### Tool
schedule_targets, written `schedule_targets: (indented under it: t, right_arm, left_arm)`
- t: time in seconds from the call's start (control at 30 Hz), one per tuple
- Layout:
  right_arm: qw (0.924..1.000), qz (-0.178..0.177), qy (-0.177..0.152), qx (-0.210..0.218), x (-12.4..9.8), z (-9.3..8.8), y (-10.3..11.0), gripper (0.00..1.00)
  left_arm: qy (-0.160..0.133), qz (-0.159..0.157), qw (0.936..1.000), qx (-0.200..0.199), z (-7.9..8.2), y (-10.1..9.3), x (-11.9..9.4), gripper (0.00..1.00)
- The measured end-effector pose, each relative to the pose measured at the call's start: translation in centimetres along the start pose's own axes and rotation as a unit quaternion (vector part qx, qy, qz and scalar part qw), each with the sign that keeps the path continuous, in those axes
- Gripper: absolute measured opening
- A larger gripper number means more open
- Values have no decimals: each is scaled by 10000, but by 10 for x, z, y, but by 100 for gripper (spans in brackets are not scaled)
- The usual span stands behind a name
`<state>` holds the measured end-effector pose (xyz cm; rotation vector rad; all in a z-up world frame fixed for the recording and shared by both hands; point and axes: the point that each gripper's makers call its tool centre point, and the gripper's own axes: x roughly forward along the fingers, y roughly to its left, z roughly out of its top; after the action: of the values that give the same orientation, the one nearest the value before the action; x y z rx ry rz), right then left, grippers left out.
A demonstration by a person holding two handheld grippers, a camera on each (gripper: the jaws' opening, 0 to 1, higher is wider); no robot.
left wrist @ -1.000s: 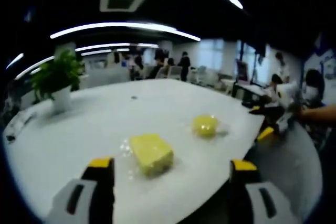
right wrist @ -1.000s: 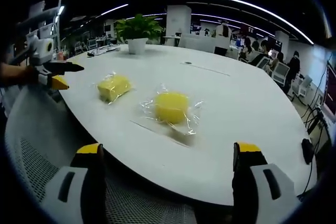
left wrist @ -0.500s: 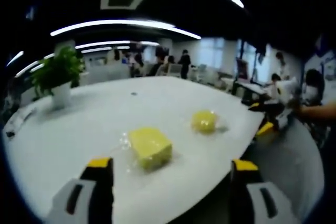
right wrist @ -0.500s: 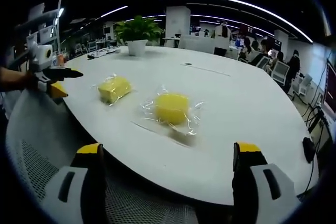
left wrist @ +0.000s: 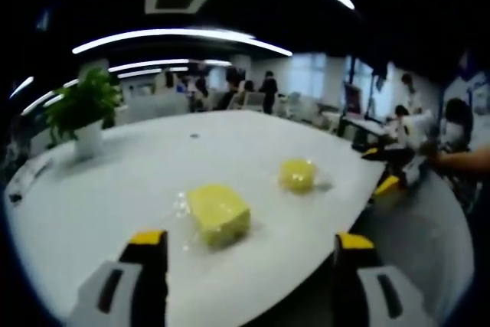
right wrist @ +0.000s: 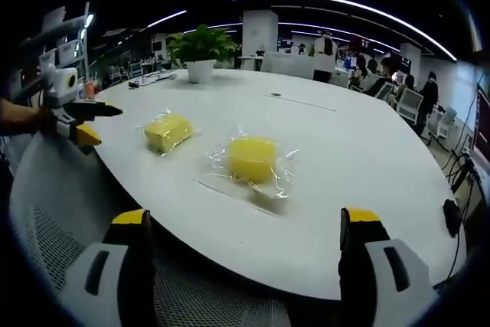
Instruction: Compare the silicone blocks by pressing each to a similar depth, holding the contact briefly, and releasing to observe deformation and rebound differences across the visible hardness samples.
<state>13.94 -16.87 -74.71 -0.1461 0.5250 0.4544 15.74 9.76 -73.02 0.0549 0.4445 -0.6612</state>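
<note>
right gripper view | round block [right wrist: 251,159] wrapped | square block [right wrist: 168,131] beside

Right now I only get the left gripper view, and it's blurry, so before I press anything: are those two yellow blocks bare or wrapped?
Observer: Wrapped. The right gripper view shows the round block and the square block each in a loose clear plastic bag.
Operator: Is the right gripper over the table?
Observer: No. The right gripper, jaws open, hovers short of the table edge, above a grey mesh surface.
Operator: Anything else near that side?
Observer: A small black object with a cable sits by the table's edge, at the right of that view.
</note>
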Motion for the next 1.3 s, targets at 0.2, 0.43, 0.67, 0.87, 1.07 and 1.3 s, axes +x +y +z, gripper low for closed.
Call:
schedule_targets:
  t: [0.2,0.43,0.67,0.87,1.07,1.3]
  right_arm:
    - [10000,7,-42,19,0,1,0,96]
    - [10000,17,-77,43,0,3,0,96]
    - [9999,26,-97,10,0,3,1,96]
    - [9999,35,-122,5,0,4,2,96]
    - [9999,21,-162,-12,0,5,1,96]
    - [9999,46,-144,-27,0,5,2,96]
  left_arm:
    - [50,-23,10000,27,-1,-1,0,90]
    - [183,-177,9997,14,-4,-4,1,82]
    - [166,-380,9989,223,17,-14,2,76]
    - [65,-568,9977,373,45,-24,15,66]
    - [69,-800,9962,350,55,-38,27,58]
    - [289,-930,9950,218,59,-47,48,50]
